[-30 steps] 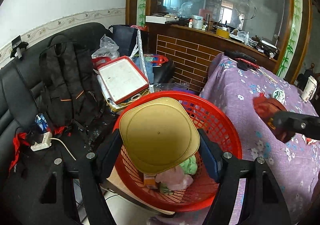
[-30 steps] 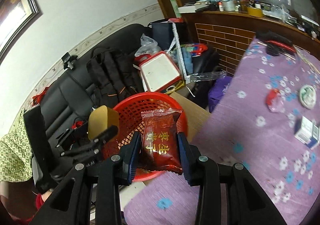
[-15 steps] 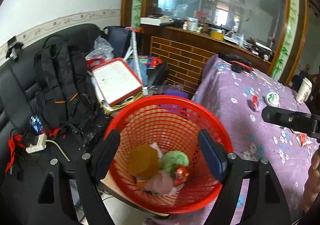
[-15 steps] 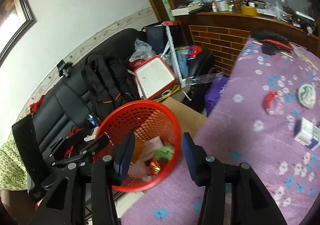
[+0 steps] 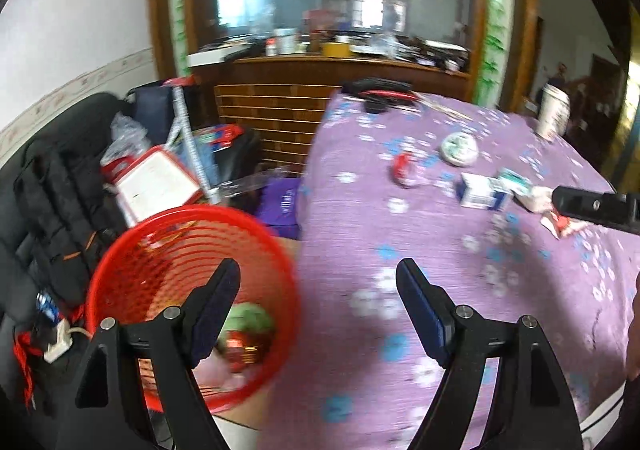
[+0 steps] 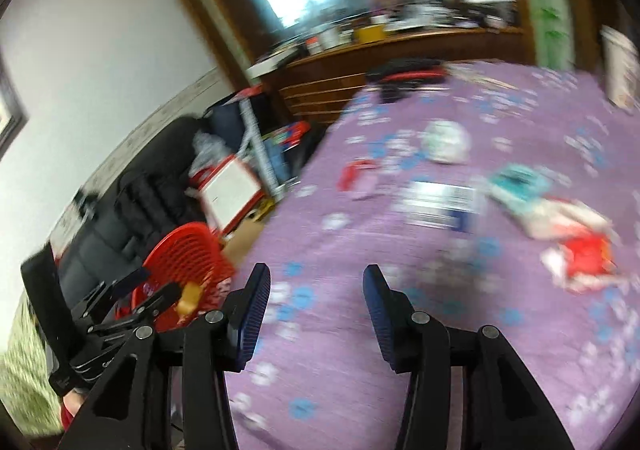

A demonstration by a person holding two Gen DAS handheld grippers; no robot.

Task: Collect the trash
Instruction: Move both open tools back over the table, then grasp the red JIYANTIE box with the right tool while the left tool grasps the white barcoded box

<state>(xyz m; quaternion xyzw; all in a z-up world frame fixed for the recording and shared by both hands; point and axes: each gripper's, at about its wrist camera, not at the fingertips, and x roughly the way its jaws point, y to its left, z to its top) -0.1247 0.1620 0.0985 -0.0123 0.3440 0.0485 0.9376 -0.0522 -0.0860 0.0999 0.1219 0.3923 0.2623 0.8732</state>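
The left tool [image 5: 318,278] stands released in the lower middle of the left wrist view, its jaws wide apart with nothing between them; it hangs over the edge where the red mesh basket [image 5: 120,262] meets the tabletop [image 5: 460,290], which is covered in a purple flowered cloth; the basket sits at lower left, just beside the tabletop's edge, and holds trash: a green lump [image 5: 250,320], a shiny red wrapper [image 5: 242,344] and something pale pink below them; more trash lies on the cloth in the upper right of that view: a small red wrapper [image 5: 402,165], a round white and green lid-like piece [image 5: 459,147], a blue and white carton [image 5: 478,191], a teal and white packet [image 5: 516,179] and a red and white wrapper [image 5: 560,223] partly behind the black finger of the right tool; a white paper cup [image 5: 554,115] stands upright near the far right edge; the right tool [image 6: 316,282] is likewise released, its jaws having just been opening with nothing between them, and it hovers above bare cloth in the lower middle of the right wrist view; that view is blurred, yet shows the same carton [image 6: 440,203] at centre right and the red and white wrapper [image 6: 584,258] at right; a black sofa [image 5: 52,145] with a black backpack [image 5: 60,201] fills the left.
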